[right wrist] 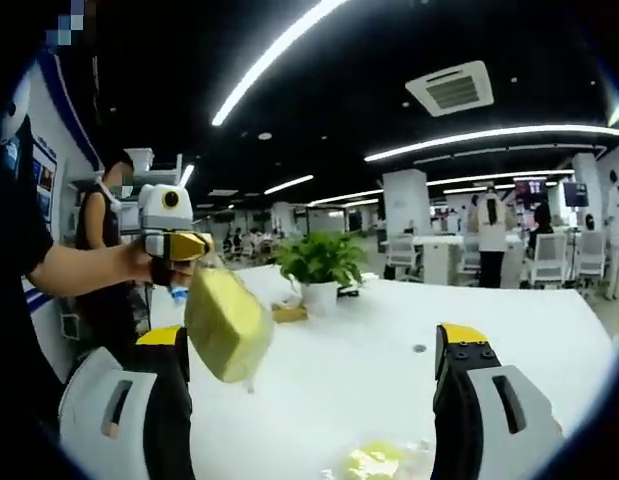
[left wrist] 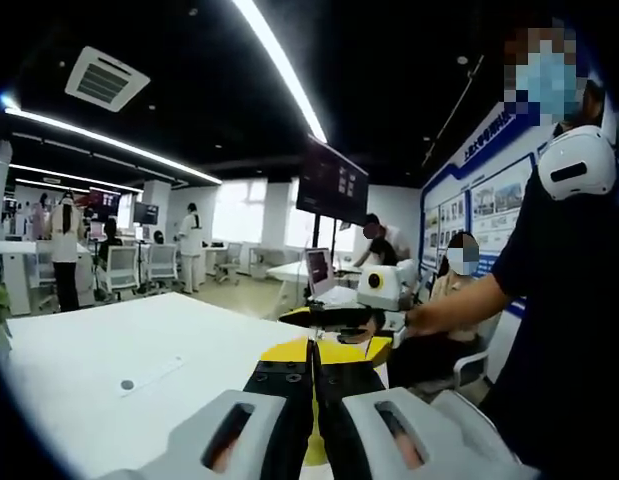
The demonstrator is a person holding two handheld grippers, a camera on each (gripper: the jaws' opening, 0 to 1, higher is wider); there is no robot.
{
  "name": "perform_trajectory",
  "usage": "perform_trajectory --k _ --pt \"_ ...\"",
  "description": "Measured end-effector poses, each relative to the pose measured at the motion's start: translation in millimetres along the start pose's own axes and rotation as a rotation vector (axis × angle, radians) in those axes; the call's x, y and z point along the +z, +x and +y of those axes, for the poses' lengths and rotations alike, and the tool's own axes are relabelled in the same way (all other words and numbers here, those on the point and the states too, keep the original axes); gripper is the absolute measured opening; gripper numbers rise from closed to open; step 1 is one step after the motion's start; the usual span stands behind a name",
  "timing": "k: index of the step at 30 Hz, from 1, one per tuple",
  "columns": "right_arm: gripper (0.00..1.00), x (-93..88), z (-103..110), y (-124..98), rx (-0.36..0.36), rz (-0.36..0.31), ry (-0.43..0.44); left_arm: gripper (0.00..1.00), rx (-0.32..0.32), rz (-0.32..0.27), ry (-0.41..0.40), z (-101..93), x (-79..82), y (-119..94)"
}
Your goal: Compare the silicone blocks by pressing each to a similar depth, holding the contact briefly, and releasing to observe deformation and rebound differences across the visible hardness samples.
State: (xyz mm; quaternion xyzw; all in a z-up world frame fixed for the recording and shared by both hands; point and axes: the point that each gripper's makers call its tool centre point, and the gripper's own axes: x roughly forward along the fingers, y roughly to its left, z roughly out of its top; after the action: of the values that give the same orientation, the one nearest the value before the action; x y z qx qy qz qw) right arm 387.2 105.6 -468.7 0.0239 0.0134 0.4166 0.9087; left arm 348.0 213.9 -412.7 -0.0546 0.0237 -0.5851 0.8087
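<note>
Both claw-mounted views face each other across the white table (left wrist: 89,360).

A yellow-green silicone block (right wrist: 227,322), soft-looking with rounded edges, hangs tilted above the white table, held at its upper end, while another pale yellow block (right wrist: 374,461) lies on the table below.

The right gripper (right wrist: 314,385) has its jaws spread wide over the white table (right wrist: 509,330). The left gripper (right wrist: 179,245) enters from the left, clamping a yellow block (right wrist: 227,322) — lifted, tilted — near a potted plant (right wrist: 319,265).
</note>
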Motion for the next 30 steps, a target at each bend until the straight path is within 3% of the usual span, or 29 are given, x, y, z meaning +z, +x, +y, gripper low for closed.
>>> perform_trajectory --k 2,9,11,18,25,28,30 --pt "0.96 0.1 -15.3 -10.5 -0.074 0.005 0.000 0.00 0.000 -0.002 -0.001 -0.5 -0.4 -0.1" --pt "0.96 1.4 -41.7 -61.7 -0.202 -0.051 0.037 0.00 -0.001 -0.004 -0.002 -3.2 -1.8 -2.0" --pt "0.96 -1.9 -46.9 -77.7 -0.243 -0.066 0.090 0.00 0.000 -0.003 -0.004 -2.8 -2.9 -3.4" --pt "0.92 -28.0 -61.6 -120.6 -0.353 -0.012 0.060 0.00 0.005 -0.011 -0.018 -1.8 -6.7 -5.1" --pt "0.96 -66.9 -41.3 -141.7 -0.294 0.066 0.042 0.00 0.006 -0.026 -0.036 -1.3 -8.0 -8.4" --pt "0.96 -72.2 -18.5 -149.4 -0.205 0.037 0.105 0.00 0.008 -0.028 -0.037 -0.4 -8.4 -9.6" --pt "0.96 -70.1 -14.1 -156.7 -0.217 -0.005 0.106 0.00 0.010 -0.030 -0.040 0.5 -8.9 -10.1"
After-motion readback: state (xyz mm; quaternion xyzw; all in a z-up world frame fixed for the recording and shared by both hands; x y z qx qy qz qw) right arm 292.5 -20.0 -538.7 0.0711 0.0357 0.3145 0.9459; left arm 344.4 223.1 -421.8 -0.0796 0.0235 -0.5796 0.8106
